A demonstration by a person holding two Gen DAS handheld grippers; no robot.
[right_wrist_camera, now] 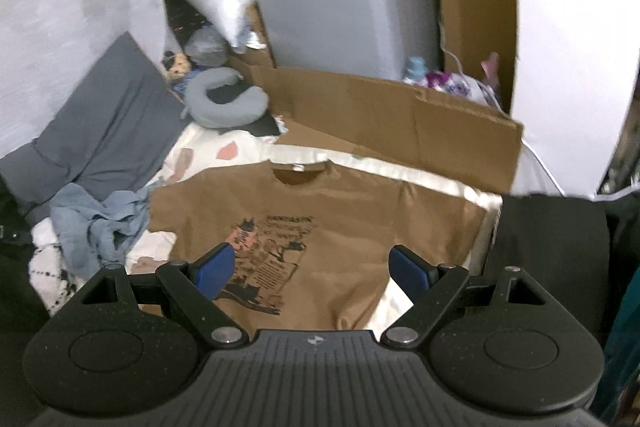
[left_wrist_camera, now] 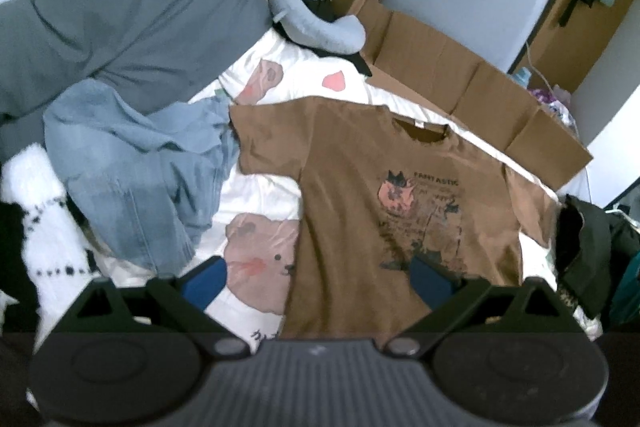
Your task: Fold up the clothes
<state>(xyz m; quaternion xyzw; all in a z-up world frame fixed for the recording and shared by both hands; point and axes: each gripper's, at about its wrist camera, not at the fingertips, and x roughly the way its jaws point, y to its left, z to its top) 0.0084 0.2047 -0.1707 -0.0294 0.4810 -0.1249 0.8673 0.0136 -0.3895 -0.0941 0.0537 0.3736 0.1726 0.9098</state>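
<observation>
Both tongs are standing wide apart and gripping nothing. The left tongs (left_wrist_camera: 318, 277) are hovering over the near left part of the brown T-shirt (left_wrist_camera: 384, 207), with one blue pad over the bed sheet (left_wrist_camera: 260, 195) and the other over the shirt's print; whether either pad is brushing the cloth cannot be told. The right tongs (right_wrist_camera: 312, 269) are hanging above the lower half of the same shirt (right_wrist_camera: 340, 223), their pads spread to either side of the print and the plain cloth next to it, and they too are carrying nothing.

The shirt is lying flat on the bed, print upward, collar toward the cardboard (left_wrist_camera: 460, 79), both short sleeves spread outward and no fold showing in it. So this piece is lying fully open, and all its folding is still to be done: sleeves inward, then the body doubled. Just beside its left sleeve, a blue garment (left_wrist_camera: 132, 167) is lying crumpled in a heap, also unfolded. No neat folded stack is showing in either view, so, judging by these views, most of the work is remaining.
</observation>
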